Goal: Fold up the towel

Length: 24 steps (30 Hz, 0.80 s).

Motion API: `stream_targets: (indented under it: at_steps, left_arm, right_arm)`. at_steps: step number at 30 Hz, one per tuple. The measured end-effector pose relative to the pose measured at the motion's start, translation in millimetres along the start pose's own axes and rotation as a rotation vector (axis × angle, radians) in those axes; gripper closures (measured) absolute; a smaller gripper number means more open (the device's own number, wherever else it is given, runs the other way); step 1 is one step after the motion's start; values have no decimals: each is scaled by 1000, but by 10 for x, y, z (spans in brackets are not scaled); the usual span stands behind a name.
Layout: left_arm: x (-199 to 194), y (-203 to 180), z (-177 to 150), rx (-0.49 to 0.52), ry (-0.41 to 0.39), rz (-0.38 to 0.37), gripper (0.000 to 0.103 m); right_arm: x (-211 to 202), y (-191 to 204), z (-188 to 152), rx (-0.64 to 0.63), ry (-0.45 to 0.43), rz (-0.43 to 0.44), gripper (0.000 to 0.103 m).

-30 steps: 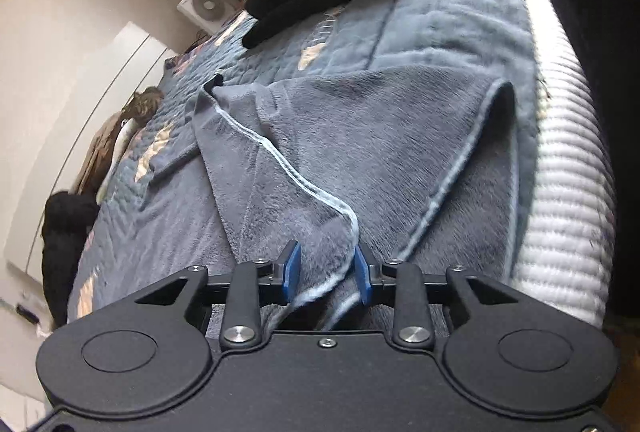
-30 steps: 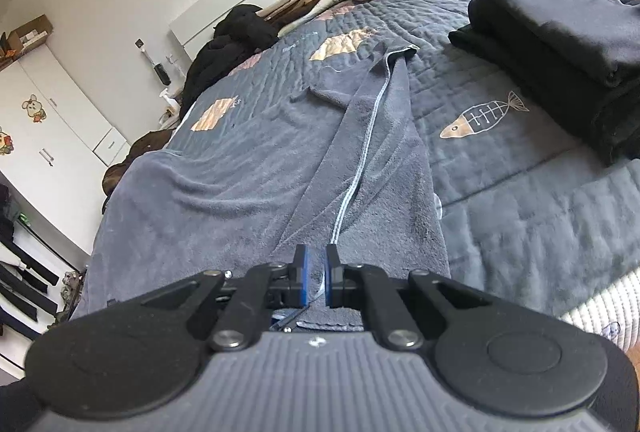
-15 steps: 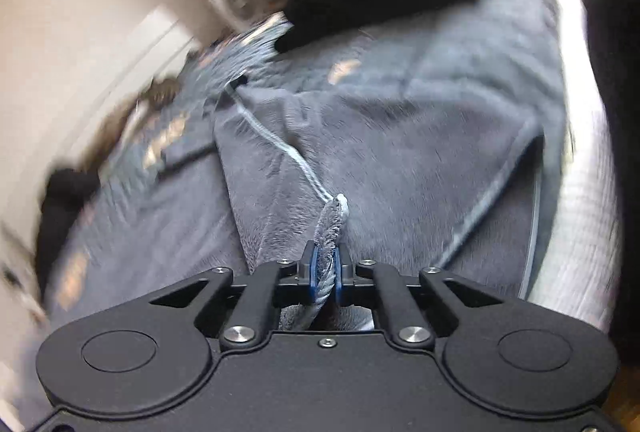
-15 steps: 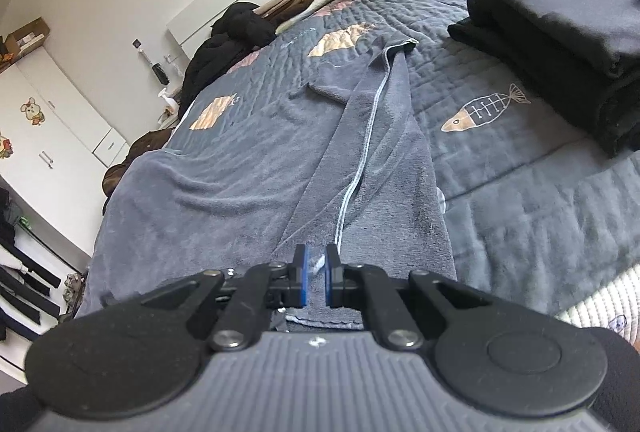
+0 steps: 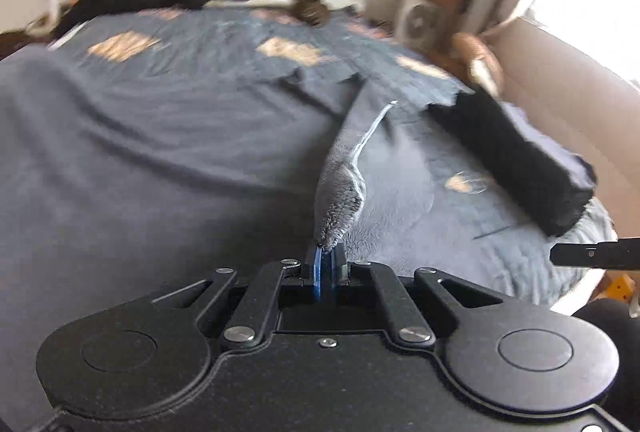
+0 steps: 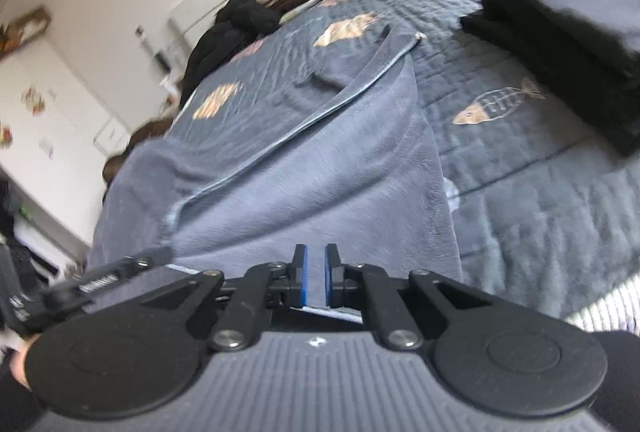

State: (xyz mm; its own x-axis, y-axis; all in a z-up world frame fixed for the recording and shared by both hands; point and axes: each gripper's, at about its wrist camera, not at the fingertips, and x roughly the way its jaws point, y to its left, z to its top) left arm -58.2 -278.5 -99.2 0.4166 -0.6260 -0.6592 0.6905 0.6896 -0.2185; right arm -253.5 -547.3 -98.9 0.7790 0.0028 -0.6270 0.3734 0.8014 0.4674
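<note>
The left gripper (image 5: 325, 259) is clamped tight on a ridge of the grey towel (image 6: 320, 160), which lies across the bed's quilt (image 6: 520, 136). The right gripper (image 6: 316, 272) stands slightly parted over the towel's near edge; whether it pinches fabric is unclear. Blur smears the folded black stack (image 6: 568, 32) beyond the towel.

The grey-blue plush towel (image 6: 320, 160) is soft cloth with a short fuzzy nap and a smooth pale-blue hem. Under the towel, the dark blue quilted bedspread (image 6: 520, 136) is matt, stitched fabric. Right of the towel, the black folded cloth pile (image 6: 568, 44) looks matt. The left gripper (image 5: 329, 260) is matt black plastic with shiny metal screws and blue pads (image 5: 319, 264).
</note>
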Motion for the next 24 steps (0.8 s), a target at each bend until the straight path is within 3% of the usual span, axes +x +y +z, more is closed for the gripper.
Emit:
stream_targets:
  at_steps: [2, 6, 10, 13, 15, 18, 20, 24]
  left_arm:
    - [-80, 89, -86, -17, 51, 17, 99]
    - [18, 125, -384, -94, 266, 5, 99]
    - [127, -54, -642, 21, 364, 67, 97]
    - [23, -87, -629, 78, 309, 89, 92]
    - [-30, -104, -589, 106, 267, 97, 75]
    - [20, -184, -575, 140, 241, 84, 63]
    - [53, -237, -566, 162, 224, 75, 63]
    - [119, -344, -547, 207, 190, 57, 63]
  right_arm:
    - [58, 101, -13, -47, 17, -9, 96]
    - [180, 234, -59, -112, 63, -19, 96]
    - [263, 293, -113, -142, 94, -42, 96]
    - [251, 282, -137, -135, 99, -33, 96]
    - [254, 254, -147, -138, 108, -46, 96]
    - [291, 234, -170, -183, 133, -97, 96]
    - [348, 296, -204, -310, 171, -148, 96]
    - [432, 423, -293, -651, 254, -170, 96]
